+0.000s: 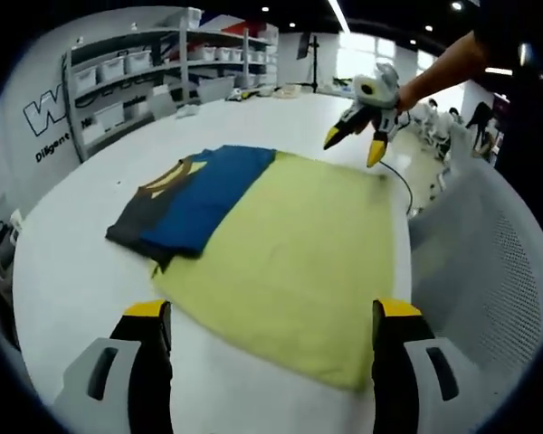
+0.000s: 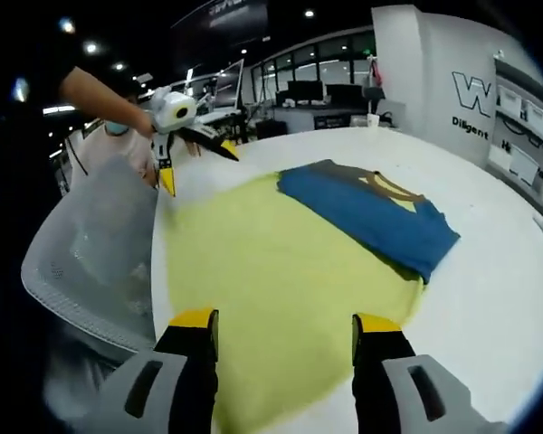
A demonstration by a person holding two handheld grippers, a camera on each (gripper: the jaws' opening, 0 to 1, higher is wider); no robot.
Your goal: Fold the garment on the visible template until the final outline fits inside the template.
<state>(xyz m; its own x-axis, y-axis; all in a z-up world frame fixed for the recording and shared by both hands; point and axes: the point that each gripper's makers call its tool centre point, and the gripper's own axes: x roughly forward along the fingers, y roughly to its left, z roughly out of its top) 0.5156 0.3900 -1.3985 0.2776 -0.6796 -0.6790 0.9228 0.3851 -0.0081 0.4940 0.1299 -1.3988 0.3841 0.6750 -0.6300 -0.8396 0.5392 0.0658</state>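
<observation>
White tabletop (image 1: 72,271). Grey mesh chair back (image 2: 95,244) beside it. Shelving rack (image 1: 154,77) holding white bins along a lettered wall (image 2: 475,99). Ceiling strip light (image 1: 338,14) lit; bright windows (image 1: 357,59) beyond.

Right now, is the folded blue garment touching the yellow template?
Touching. The right gripper view shows the blue garment lying flat on the yellow template, its edge overlapping the yellow with no gap.

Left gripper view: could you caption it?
Open left gripper above yellow template; folded blue garment overlaps its far edge.
</observation>
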